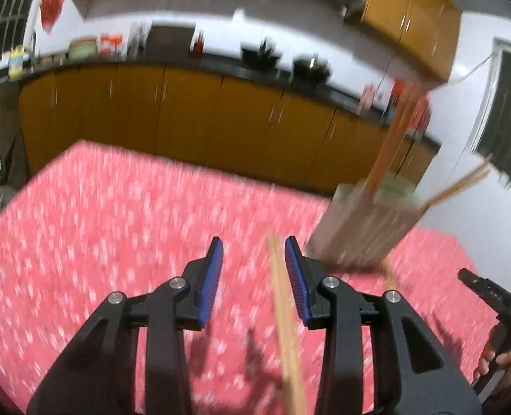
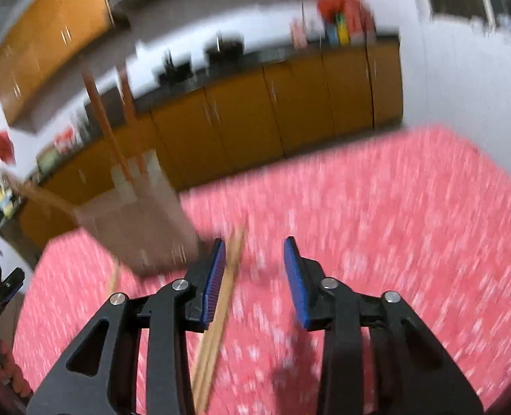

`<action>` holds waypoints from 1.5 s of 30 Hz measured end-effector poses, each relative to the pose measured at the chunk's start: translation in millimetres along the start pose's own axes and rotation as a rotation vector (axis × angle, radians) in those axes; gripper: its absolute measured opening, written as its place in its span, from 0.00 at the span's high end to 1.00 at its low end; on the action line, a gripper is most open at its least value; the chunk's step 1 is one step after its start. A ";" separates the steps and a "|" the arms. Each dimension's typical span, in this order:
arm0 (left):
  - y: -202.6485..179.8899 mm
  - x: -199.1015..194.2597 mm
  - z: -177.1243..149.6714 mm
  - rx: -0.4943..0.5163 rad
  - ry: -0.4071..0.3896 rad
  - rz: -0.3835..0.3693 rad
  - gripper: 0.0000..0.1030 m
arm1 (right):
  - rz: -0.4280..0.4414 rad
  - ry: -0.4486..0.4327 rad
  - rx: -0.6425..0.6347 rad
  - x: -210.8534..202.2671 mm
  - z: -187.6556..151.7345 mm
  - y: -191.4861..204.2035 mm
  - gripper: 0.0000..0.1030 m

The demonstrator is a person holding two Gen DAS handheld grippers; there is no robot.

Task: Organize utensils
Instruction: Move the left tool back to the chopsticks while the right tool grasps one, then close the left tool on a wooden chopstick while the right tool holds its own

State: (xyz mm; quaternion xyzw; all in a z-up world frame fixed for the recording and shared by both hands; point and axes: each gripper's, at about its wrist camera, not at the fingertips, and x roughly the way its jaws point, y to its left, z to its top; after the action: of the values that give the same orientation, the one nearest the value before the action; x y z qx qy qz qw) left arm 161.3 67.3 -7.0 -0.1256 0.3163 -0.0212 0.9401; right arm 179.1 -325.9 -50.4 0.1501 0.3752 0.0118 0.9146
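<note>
Both views are motion-blurred. A translucent utensil holder [image 1: 366, 224] stands on the red patterned tablecloth [image 1: 117, 224], with orange chopsticks [image 1: 393, 138] and wooden chopsticks [image 1: 462, 183] sticking out of it. My left gripper [image 1: 253, 269] is open above the cloth; a wooden chopstick pair [image 1: 286, 328] lies on the cloth between its fingers, near the right one. In the right wrist view the holder [image 2: 138, 221] is at the left. My right gripper [image 2: 255, 269] is open, and the wooden chopsticks [image 2: 217, 321] lie beside its left finger.
Another wooden stick [image 1: 388, 271] lies by the holder's base; it also shows in the right wrist view [image 2: 114, 278]. Yellow kitchen cabinets [image 1: 186, 114] under a dark countertop run behind the table. The right handset and a hand [image 1: 497, 311] show at the left view's right edge.
</note>
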 end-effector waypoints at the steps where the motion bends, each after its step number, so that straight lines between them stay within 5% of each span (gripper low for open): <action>1: 2.3 7.4 -9.5 0.004 0.036 0.008 0.63 | 0.008 0.034 -0.003 8.2 -6.1 0.8 0.78; 5: 3.8 23.1 -32.6 0.021 0.112 0.011 0.63 | 0.035 0.144 -0.037 37.4 -34.0 17.0 0.80; 13: -0.9 37.4 -50.8 0.044 0.169 -0.012 0.63 | 0.035 0.189 -0.090 48.1 -54.6 33.4 0.81; 18: -9.3 39.5 -57.2 0.057 0.188 -0.023 0.63 | -0.008 0.174 -0.150 48.6 -57.1 37.2 0.82; 22: -12.0 43.7 -60.9 0.058 0.204 -0.030 0.63 | -0.067 0.165 -0.156 50.4 -53.1 30.0 0.91; 30: -16.3 45.9 -67.2 0.067 0.230 -0.044 0.65 | -0.068 0.155 -0.163 48.5 -54.3 23.4 0.91; 45: -34.3 55.4 -81.6 0.154 0.290 -0.053 0.83 | -0.085 0.147 -0.140 48.1 -49.9 16.1 0.93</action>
State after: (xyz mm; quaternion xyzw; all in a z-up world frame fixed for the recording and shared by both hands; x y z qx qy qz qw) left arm 158.0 9.3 -93.9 -0.0573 0.4428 -0.0882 0.8905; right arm 180.7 -290.8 -112.2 0.0687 0.4457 0.0100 0.8925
